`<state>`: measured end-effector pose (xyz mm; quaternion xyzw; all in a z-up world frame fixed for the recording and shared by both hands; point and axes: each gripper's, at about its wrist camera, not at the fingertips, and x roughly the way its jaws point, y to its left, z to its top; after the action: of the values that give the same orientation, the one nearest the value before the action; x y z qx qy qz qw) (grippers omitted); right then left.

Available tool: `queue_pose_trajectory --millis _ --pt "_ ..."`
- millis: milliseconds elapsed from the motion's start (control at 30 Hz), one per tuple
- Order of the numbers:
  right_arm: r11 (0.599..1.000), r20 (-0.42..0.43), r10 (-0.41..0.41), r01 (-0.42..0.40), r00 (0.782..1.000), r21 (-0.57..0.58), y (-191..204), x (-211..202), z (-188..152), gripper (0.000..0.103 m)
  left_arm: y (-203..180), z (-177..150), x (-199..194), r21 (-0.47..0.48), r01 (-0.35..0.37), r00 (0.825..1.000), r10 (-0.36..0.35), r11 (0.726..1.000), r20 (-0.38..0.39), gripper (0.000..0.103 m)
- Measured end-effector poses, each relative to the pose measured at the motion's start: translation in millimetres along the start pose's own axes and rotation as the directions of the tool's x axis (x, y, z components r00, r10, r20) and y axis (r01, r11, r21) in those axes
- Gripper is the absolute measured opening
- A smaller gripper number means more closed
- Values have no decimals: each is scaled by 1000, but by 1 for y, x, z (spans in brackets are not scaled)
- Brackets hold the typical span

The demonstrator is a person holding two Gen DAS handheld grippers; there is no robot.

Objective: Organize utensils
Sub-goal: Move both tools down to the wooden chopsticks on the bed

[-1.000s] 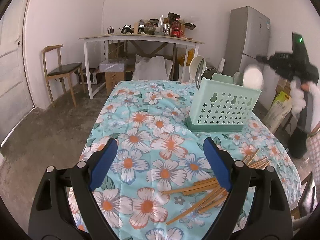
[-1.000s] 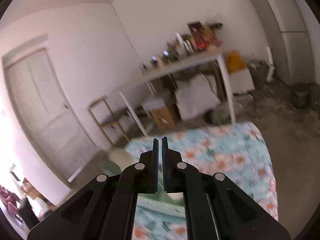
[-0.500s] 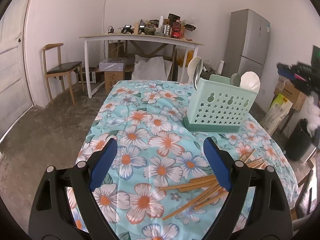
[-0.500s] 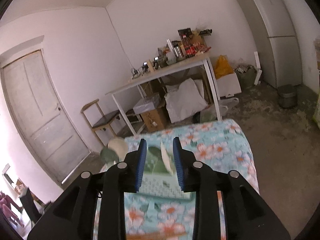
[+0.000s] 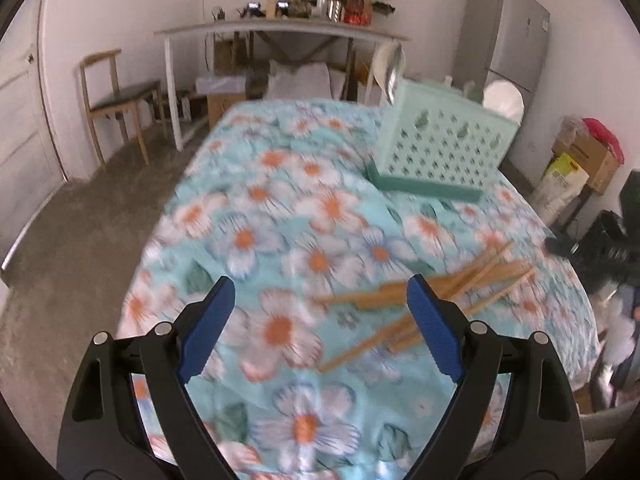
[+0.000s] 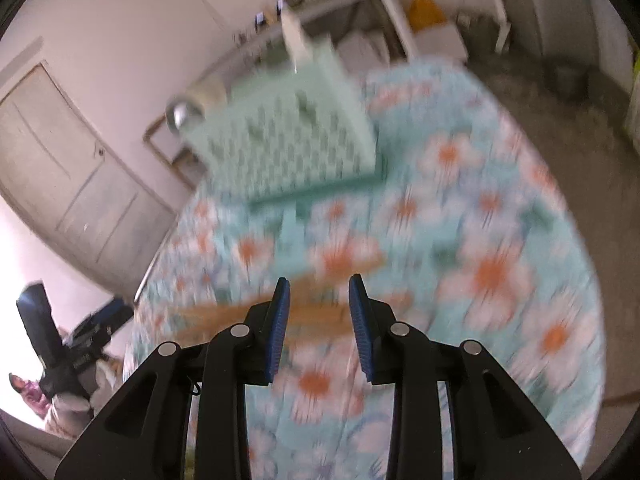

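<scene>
A loose pile of wooden chopsticks (image 5: 440, 292) lies on the floral tablecloth (image 5: 280, 220). My left gripper (image 5: 320, 320) hovers wide open over the cloth, its right finger just in front of the pile, nothing between the jaws. Behind stands a mint perforated utensil basket (image 5: 440, 148) holding a white spoon (image 5: 503, 98) and a metal ladle (image 5: 394, 68). In the blurred right wrist view my right gripper (image 6: 316, 312) is partly open and empty, pointing down at the chopsticks (image 6: 224, 316), with the basket (image 6: 288, 144) farther off.
A wooden chair (image 5: 116, 96), a cluttered white work table (image 5: 280, 28) and a grey fridge (image 5: 504, 36) stand beyond the table. Boxes and bags (image 5: 580, 160) sit at the right. A door (image 6: 68, 176) and a person's sleeve (image 6: 68, 400) show at the left of the right wrist view.
My right gripper went from shut to partly open and swung down towards the chopsticks. The white spoon it carried now stands in the basket. The left gripper dipped slightly.
</scene>
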<state>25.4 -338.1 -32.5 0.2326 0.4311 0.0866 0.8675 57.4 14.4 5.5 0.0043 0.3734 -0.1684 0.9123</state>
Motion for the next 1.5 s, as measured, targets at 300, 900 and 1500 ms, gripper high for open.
queue_pose_trajectory --millis 300,900,1500 --pt "997 -62 20 -24 998 -69 19 16 -11 30 -29 -15 35 77 21 991 -11 997 -132 84" --pt "987 -133 91 -107 987 -118 53 73 14 28 -4 16 83 -19 -52 992 50 998 -120 83" --pt "981 -124 79 -99 989 -166 58 77 6 21 8 18 78 -81 -49 995 42 996 -87 83"
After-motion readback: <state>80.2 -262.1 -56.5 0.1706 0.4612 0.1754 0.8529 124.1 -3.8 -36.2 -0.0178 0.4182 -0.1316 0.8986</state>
